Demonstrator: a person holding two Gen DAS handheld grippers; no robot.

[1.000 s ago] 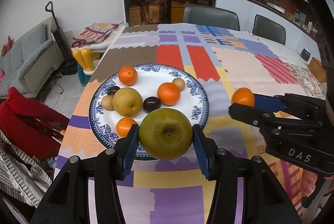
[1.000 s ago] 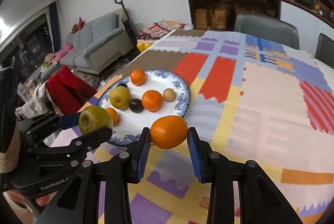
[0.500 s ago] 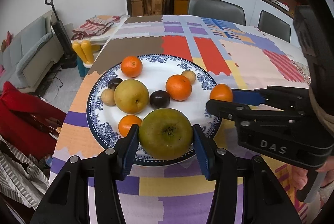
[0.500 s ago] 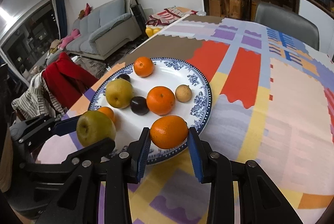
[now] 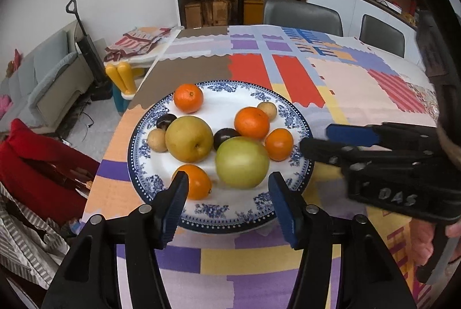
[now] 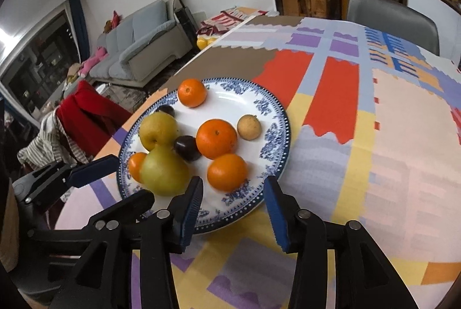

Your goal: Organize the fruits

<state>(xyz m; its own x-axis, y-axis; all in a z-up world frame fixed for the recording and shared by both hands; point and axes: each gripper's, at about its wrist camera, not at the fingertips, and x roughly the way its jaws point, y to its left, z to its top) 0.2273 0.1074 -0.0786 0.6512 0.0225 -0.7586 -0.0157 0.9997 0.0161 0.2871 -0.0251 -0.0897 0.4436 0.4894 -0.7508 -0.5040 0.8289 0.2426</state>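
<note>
The large green-yellow apple (image 5: 242,162) and the small round orange (image 6: 227,172) have been set on the blue-and-white patterned china plate (image 5: 299,121), which lies on the patchwork-clothed counter (image 5: 345,84). The left tool (image 5: 229,202) and right tool (image 6: 233,206) have just been opening; both are released, pads clear of the fruit. Each should be drawn straight back and upward so that no fruit is nudged or rolled. Both tools are angled steeply downward, side by side at the plate's near rim.
</note>
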